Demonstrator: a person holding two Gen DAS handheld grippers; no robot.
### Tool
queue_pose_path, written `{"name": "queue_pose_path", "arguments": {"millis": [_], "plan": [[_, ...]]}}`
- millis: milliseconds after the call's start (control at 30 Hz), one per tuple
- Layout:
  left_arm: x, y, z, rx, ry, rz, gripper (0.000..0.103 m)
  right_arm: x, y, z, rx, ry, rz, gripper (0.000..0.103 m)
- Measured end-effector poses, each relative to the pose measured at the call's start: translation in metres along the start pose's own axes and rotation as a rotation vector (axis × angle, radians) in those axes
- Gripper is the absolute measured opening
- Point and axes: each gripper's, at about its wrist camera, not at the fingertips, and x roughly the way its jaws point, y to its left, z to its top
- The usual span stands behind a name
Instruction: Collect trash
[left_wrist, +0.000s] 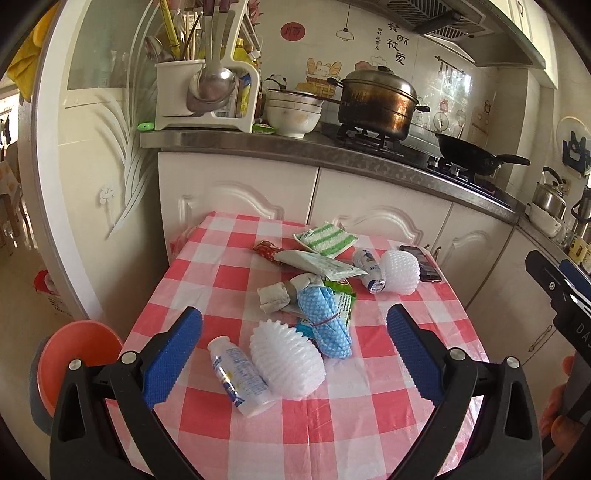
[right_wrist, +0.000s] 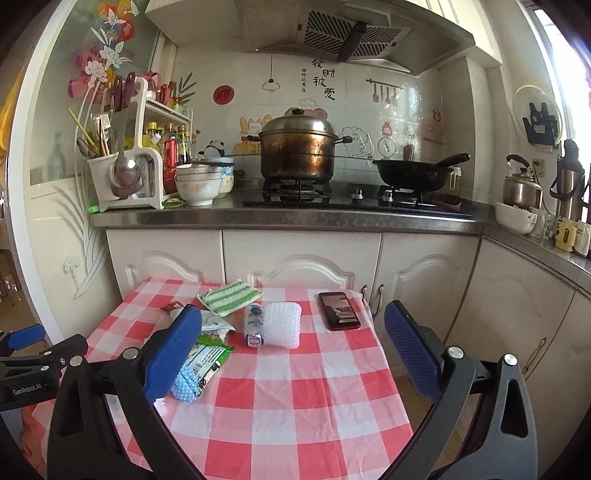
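**Nothing collected yet: the trash is all on the surface**

We judge the task barely started. Our left gripper (left_wrist: 293, 354) hangs above the near end of the checked surface (left_wrist: 332, 424) with its jaws wide open and nothing between them. Our right gripper (right_wrist: 293, 350) is the same: jaws spread, empty, above the surface.

Nearest to us in the left view lie a small white bottle (left_wrist: 240, 380) on its side and, touching it, a white foam net (left_wrist: 286, 363). Both sit between the open left jaws as the camera sees them, so we take them as the likeliest first pick. Just behind comes the main heap: a blue cloth roll (left_wrist: 327, 323) bound with a band, a green wrapper (left_wrist: 341, 299) under it, a crumpled grey paper (left_wrist: 277, 297), then a pale flat packet (left_wrist: 319, 264) and a red wrapper (left_wrist: 266, 250). Farther right lie a second bottle (left_wrist: 369, 271) and a second foam net (left_wrist: 400, 271), touching each other. At the far end lies a green striped sponge (left_wrist: 325, 238), and near the far right edge a phone (right_wrist: 338, 310), which we would not count as trash.

An orange bin (left_wrist: 77, 363) stands low beside the surface on our left; we guess the trash goes there, though we cannot see whether anything lies in it. As far as we can see, every piece remains to be picked up.
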Motion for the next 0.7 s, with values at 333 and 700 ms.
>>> {"name": "queue_pose_path", "arguments": {"millis": [333, 700], "plan": [[-0.033, -0.004, 0.010, 0.012, -0.063, -0.045, 0.098, -0.044, -0.005, 0.022, 0.022, -0.110, -0.043, 0.100], [-0.064, -0.003, 0.014, 0.025, -0.131, -0.098, 0.098, -0.074, -0.003, 0.032, 0.016, -0.180, -0.077, 0.100]]}}
